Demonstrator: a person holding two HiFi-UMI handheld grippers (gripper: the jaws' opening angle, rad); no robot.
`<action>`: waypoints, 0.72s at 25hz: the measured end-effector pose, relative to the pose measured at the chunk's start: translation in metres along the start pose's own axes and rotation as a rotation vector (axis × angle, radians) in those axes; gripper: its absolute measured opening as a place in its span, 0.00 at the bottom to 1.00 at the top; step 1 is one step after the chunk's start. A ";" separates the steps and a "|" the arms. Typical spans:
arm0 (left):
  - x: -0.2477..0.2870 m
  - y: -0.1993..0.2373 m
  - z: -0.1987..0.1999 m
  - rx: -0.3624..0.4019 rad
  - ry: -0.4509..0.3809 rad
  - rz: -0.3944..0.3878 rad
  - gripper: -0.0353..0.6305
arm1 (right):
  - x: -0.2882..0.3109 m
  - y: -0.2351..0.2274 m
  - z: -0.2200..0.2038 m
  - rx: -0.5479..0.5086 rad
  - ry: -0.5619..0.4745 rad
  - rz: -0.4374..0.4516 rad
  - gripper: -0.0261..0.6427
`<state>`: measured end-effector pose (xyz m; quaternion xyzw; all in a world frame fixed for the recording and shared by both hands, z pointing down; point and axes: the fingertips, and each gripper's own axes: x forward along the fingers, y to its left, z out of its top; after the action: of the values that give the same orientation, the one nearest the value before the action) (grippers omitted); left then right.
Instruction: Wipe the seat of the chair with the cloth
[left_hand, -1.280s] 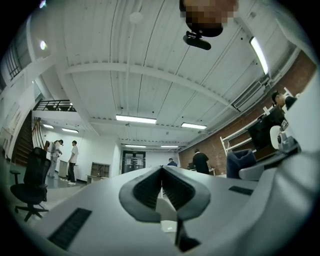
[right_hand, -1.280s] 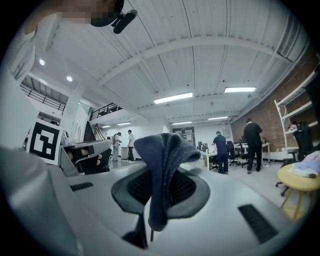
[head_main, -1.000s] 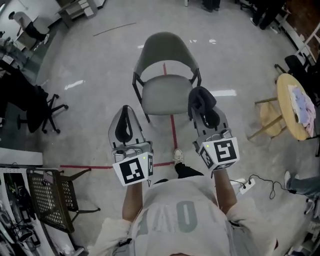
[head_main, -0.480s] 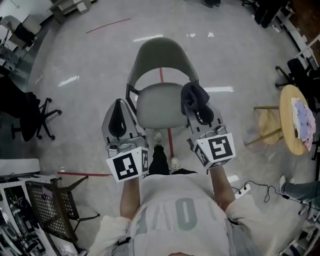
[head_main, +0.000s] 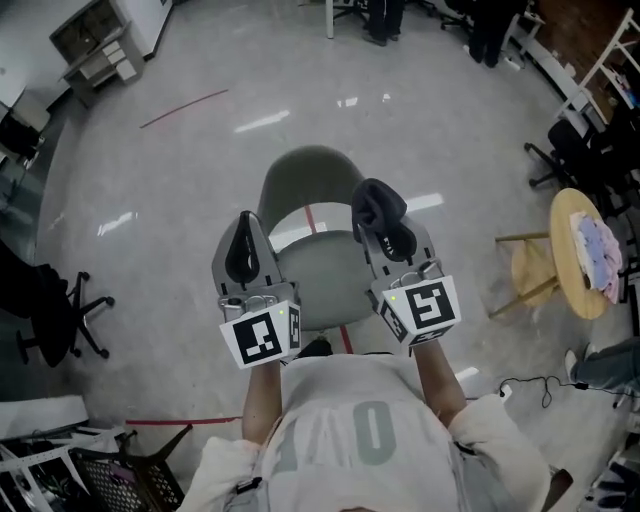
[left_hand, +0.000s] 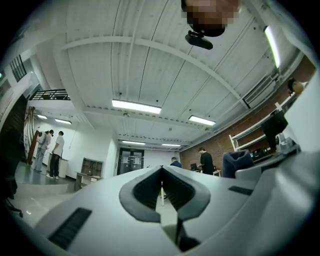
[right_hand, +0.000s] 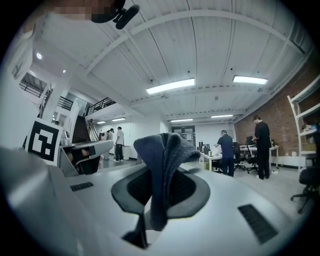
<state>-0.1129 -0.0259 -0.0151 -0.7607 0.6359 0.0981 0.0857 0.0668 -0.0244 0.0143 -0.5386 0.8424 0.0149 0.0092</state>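
Right claw (head_main: 374, 198) gripping cloth (right_hand: 162, 165), left claw (head_main: 245, 220) clenched empty, both over chair seat (head_main: 328, 275), open floor (head_main: 170, 190) around

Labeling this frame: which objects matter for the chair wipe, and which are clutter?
Job: chair; cloth; right gripper, shut on the cloth; left gripper, shut and empty.
Clutter: round table; black office chair.

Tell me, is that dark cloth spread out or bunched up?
Bunched up. The cloth is a folded wad pinched between the fingers of the right gripper, its top flopping over.
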 end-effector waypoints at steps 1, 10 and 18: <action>0.010 0.002 -0.003 -0.001 0.001 -0.011 0.08 | 0.010 -0.002 0.000 0.005 -0.002 -0.008 0.12; 0.052 -0.026 -0.040 -0.006 0.068 -0.046 0.08 | 0.036 -0.038 -0.025 0.085 0.039 -0.005 0.12; 0.064 -0.043 -0.044 0.014 0.056 -0.036 0.08 | 0.050 -0.052 -0.028 0.074 0.039 0.058 0.12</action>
<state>-0.0582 -0.0905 0.0111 -0.7739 0.6249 0.0709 0.0749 0.0926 -0.0925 0.0404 -0.5132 0.8578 -0.0264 0.0122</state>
